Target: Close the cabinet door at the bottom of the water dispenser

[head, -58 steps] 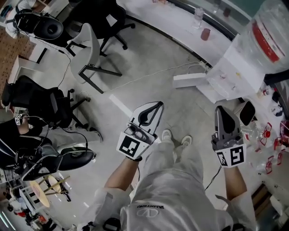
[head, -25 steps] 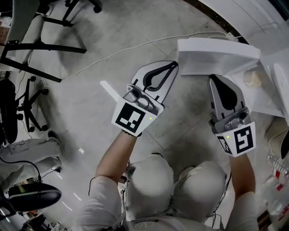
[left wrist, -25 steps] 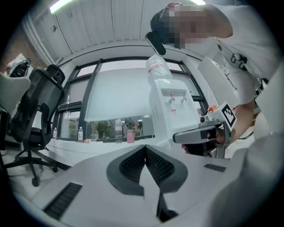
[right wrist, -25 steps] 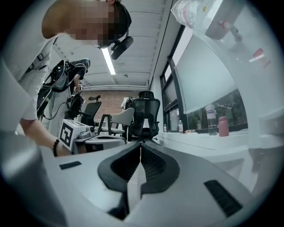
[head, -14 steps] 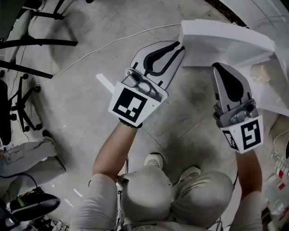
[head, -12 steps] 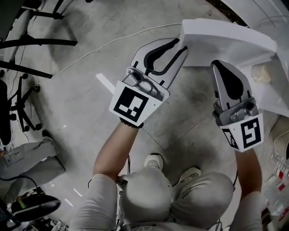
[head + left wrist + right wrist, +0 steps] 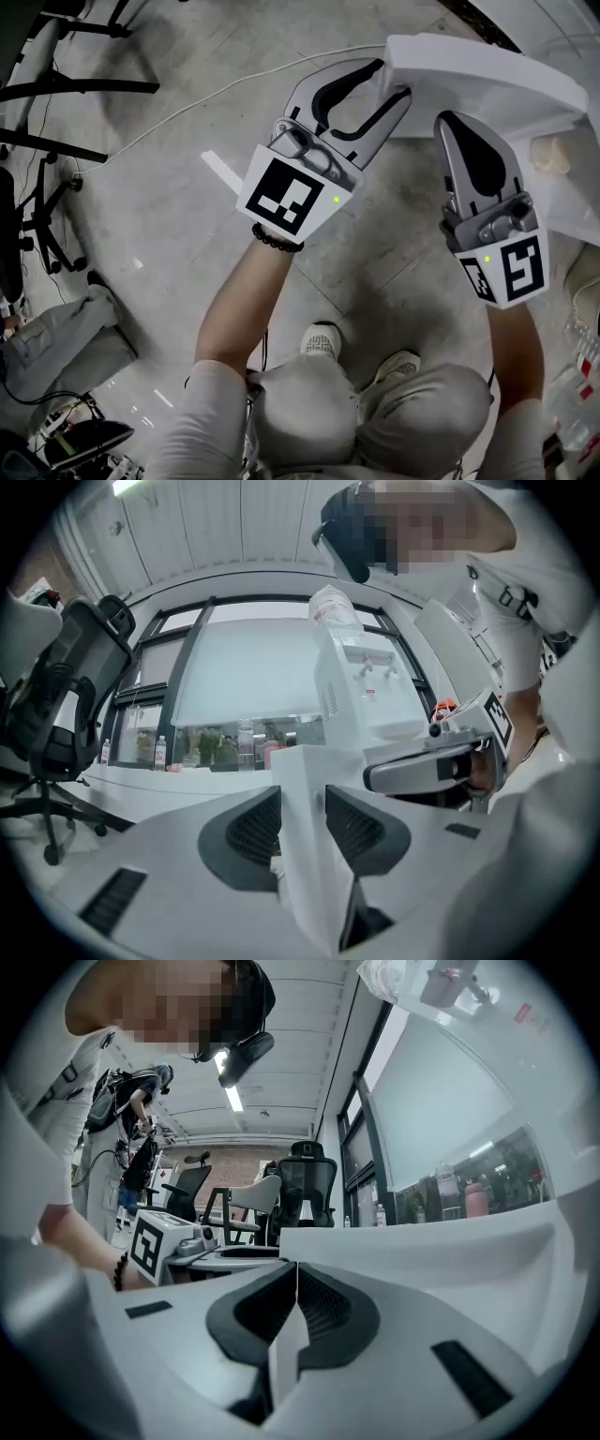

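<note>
Cabinet door (image 7: pixel 487 80) at the foot of the water dispenser (image 7: pixel 366 691) is found swung out from the cabinet. In the head view its white panel is seen from above, so the closing is judged not yet done.

The door's free edge is straddled by the left gripper (image 7: pixel 392 81). Its jaws have just been opening and are held apart, with one pad on either side of the panel. In the left gripper view a sliver of space is seen between pad and panel, so nothing is clamped. This placing is judged to let the edge be caught and guided as the panel is swung home.

The right gripper (image 7: pixel 448 124) is held just beside the door, on the person's side of it and further from the free edge. Its jaws are brought together on nothing. Closed tips are judged suited to a flat push on the panel; whether the panel is already touched cannot be told.

Above the door, the dispenser's taps and its upturned bottle (image 7: pixel 333 611) are seen in the left gripper view. On the side away from the dispenser, bare floor (image 7: pixel 187 234) is crossed by a thin cable (image 7: pixel 216 94), and chair legs (image 7: pixel 66 86) stand well apart from the door. The person's knees and one shoe (image 7: pixel 322 339) are placed short of the door, as if crouched to reach it.
</note>
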`<move>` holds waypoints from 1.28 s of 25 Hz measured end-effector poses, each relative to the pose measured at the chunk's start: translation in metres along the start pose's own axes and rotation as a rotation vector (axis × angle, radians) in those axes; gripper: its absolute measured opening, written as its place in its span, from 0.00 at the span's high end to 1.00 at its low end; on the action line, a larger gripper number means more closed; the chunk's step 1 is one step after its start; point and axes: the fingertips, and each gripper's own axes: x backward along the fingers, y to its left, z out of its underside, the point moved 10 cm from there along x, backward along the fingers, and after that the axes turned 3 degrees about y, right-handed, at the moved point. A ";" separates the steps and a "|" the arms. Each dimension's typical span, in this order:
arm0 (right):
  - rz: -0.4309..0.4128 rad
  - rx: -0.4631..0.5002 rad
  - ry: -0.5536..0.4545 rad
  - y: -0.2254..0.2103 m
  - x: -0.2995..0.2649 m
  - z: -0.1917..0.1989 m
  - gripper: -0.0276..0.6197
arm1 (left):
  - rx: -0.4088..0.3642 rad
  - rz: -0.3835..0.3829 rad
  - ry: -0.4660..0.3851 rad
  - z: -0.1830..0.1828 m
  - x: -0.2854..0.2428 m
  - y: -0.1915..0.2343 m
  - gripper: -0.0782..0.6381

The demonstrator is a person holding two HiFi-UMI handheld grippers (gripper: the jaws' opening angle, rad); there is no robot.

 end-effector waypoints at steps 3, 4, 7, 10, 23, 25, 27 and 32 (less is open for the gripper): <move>0.012 -0.010 -0.004 -0.004 0.003 0.003 0.93 | 0.023 0.025 -0.021 0.004 -0.003 0.005 0.69; 0.016 -0.017 -0.005 -0.006 0.005 0.004 0.93 | 0.030 0.036 -0.028 0.006 -0.004 0.007 0.69; 0.023 -0.025 -0.006 -0.007 0.006 0.006 0.93 | 0.064 0.076 -0.050 0.010 -0.005 0.013 0.65; 0.023 -0.028 -0.008 -0.005 0.008 0.010 0.93 | 0.086 0.126 -0.057 0.016 -0.008 0.018 0.63; 0.048 -0.030 0.006 -0.002 0.023 0.020 0.93 | 0.066 0.155 -0.055 0.018 -0.019 0.017 0.62; 0.051 -0.022 0.015 0.001 0.027 0.022 0.93 | 0.065 0.146 -0.061 0.017 -0.015 0.011 0.62; 0.053 -0.005 0.030 0.003 0.032 0.024 0.93 | 0.066 0.132 -0.057 0.014 -0.011 0.006 0.62; 0.093 0.036 0.060 0.013 0.058 0.040 0.93 | 0.050 0.051 -0.028 0.005 0.000 -0.024 0.63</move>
